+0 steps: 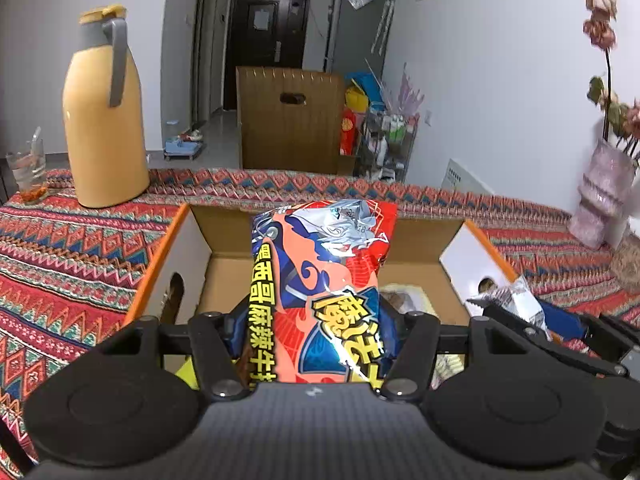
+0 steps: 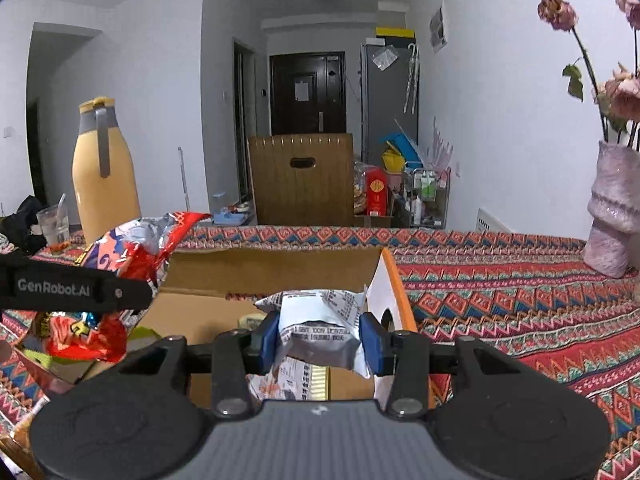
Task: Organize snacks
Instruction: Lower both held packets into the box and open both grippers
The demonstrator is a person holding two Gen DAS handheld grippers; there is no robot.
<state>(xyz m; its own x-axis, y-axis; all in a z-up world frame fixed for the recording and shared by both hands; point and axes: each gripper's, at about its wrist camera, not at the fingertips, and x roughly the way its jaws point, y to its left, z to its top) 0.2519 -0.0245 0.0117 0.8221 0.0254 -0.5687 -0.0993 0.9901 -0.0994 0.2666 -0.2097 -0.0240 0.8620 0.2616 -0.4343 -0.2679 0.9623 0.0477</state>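
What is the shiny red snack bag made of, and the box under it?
The red snack bag looks like glossy plastic film with a silvery foil lining, crinkled and glinting at its top. The open box looks like matte brown corrugated cardboard, white outside with orange edges.

Red-and-blue snack bag (image 1: pixel 320 280), orange-edged box (image 1: pixel 160 264), zigzag-patterned red tablecloth (image 1: pixel 72 248).

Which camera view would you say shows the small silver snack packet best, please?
The right wrist view: the silver packet sits centred, clamped in the right tongs. The left wrist view catches only its crinkled end at the right edge.
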